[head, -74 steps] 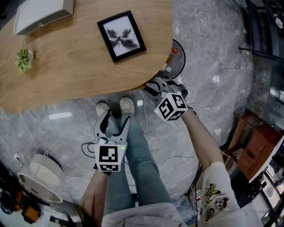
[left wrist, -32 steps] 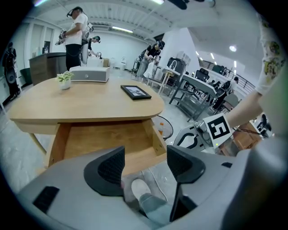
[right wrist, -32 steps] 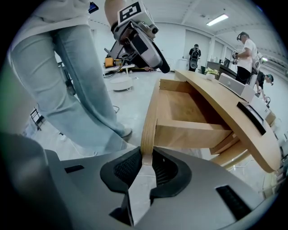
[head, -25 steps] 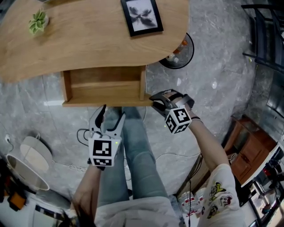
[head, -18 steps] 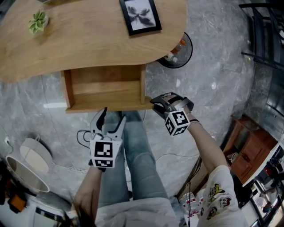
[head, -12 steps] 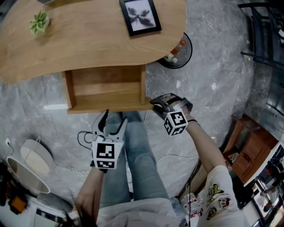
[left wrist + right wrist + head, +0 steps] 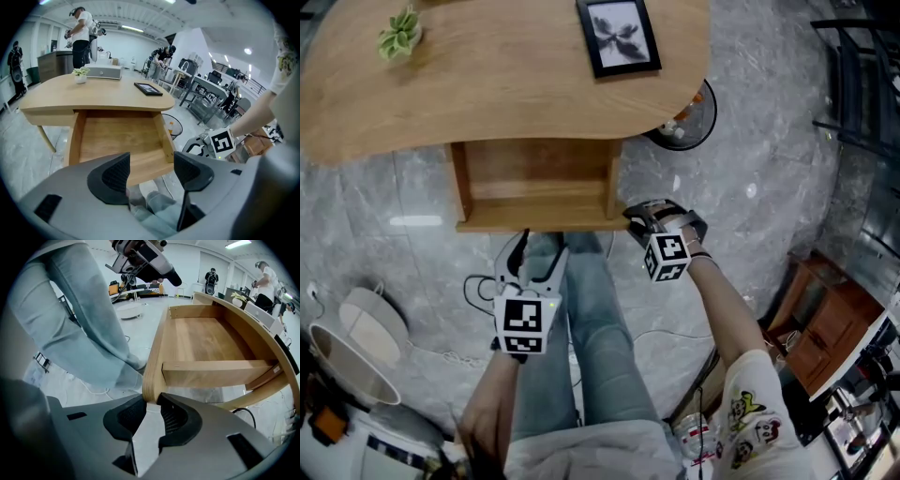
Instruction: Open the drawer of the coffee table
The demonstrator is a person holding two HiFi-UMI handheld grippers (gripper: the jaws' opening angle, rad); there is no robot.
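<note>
The coffee table [image 7: 487,84] has a rounded wooden top, and its drawer [image 7: 539,183] stands pulled out toward me, empty inside. My right gripper [image 7: 636,217] is at the right end of the drawer front [image 7: 539,225]. In the right gripper view the front's end edge [image 7: 152,362] reaches just between the tips of the right gripper [image 7: 151,409]; its jaws are opening and the pads look slack on the wood. My left gripper [image 7: 539,251] hangs open below the drawer front, over my legs. In the left gripper view, the left gripper [image 7: 151,173] has nothing between its jaws.
A framed picture [image 7: 619,36] and a small plant [image 7: 398,33] stand on the tabletop. A black fan [image 7: 686,114] lies on the floor by the table's right end. White round devices [image 7: 366,342] and cables sit at lower left, a wooden cabinet [image 7: 830,323] at right.
Three seconds ago the drawer was shut under the tabletop; now it is pulled out. Over the last second the right gripper sank a little at the drawer's corner. The left gripper stayed put.
</note>
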